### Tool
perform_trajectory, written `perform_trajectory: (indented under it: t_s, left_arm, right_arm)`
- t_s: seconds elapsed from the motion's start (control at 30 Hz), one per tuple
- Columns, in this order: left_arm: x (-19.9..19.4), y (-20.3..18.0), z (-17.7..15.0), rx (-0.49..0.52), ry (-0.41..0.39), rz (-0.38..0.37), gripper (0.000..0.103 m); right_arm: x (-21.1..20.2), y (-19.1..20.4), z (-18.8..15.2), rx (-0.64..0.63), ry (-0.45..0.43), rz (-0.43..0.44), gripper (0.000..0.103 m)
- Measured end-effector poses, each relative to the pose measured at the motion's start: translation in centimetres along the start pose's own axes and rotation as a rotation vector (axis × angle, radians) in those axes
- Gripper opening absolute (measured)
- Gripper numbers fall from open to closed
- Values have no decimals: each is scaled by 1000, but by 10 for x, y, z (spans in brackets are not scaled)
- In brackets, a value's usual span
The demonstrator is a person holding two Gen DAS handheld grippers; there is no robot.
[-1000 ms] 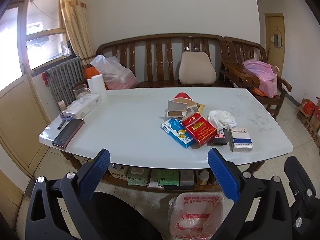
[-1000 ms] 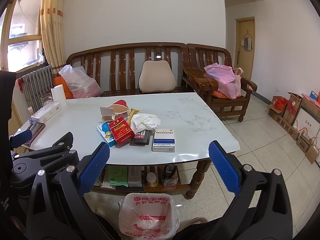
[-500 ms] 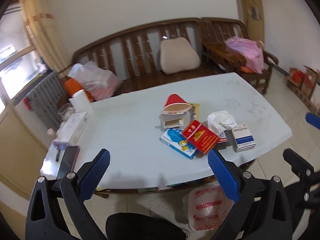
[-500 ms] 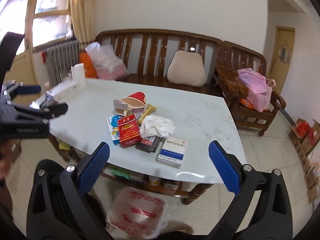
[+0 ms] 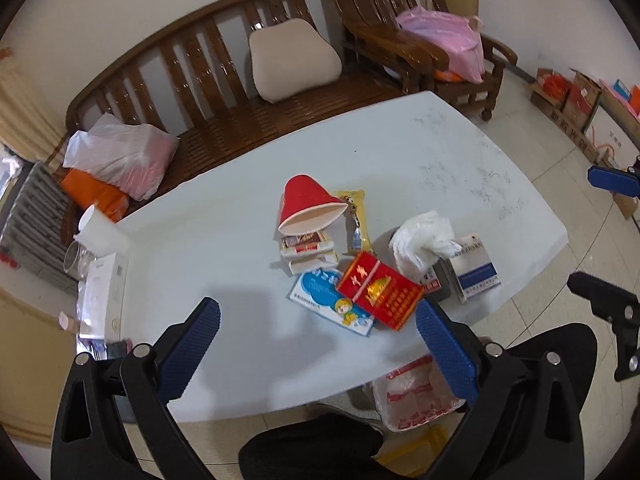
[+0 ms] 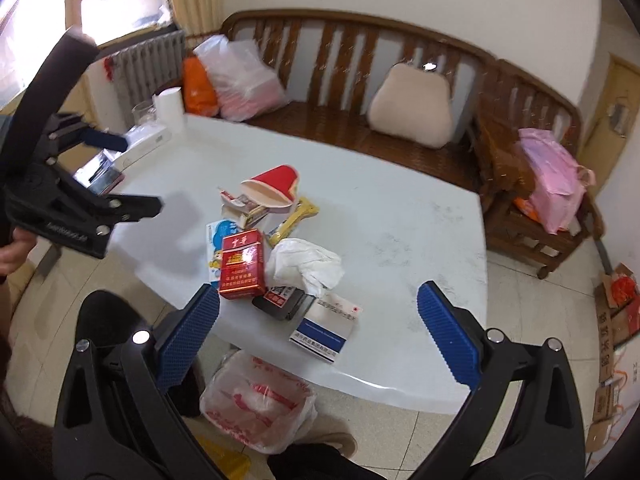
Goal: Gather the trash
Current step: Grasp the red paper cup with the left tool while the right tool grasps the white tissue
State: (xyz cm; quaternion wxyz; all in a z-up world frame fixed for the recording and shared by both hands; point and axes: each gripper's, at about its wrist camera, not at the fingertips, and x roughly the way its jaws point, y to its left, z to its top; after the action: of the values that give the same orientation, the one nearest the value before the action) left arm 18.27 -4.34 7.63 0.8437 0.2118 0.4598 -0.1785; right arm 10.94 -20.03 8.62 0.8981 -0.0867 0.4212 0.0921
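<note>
A heap of trash lies on the white table (image 5: 224, 240): a tipped red paper cup (image 5: 306, 210), a red cigarette pack (image 5: 380, 290), a crumpled white tissue (image 5: 422, 242), a blue-and-white box (image 5: 330, 302) and a white-and-blue medicine box (image 5: 474, 272). My left gripper (image 5: 318, 350) hovers open above the table's near edge, left of the heap. My right gripper (image 6: 318, 338) is open too, over the front edge near the medicine box (image 6: 326, 326) and tissue (image 6: 304, 262). A bag-lined bin (image 6: 256, 400) stands on the floor below.
A wooden bench (image 5: 224, 92) with a beige cushion (image 5: 294, 64) and plastic bags (image 5: 120, 158) runs behind the table. A paper roll (image 6: 170, 108), a glass and a white box sit at the table's left end. Cardboard boxes (image 5: 576, 98) line the right wall.
Both grippers have risen and tilted downward toward the table, closing in on the heap. The left gripper moved over the table's near edge; both stay open.
</note>
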Motion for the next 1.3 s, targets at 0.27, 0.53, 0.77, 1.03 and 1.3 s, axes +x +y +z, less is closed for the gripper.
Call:
perform_trajectory:
  t_s: [0.27,0.53,0.77,1.03,1.3]
  left_arm:
    - [38,2,53,45,106,-40,96]
    - [77,4,84,63,178,-60,96]
    - [129,10,102,47,258,-88,96]
    - [182,20,113,16,328,-110,96]
    - [218,26,117,2,369,-128,96]
  right_arm:
    - [28,-13,36,-18,86,73,97]
    - [63,-25,57,-30,143,91,97]
    - [101,-28,57,-42,191,132,97]
    - [144,-27,47,-48,266,184,97]
    - [181,-22,42,-59,324,216,97]
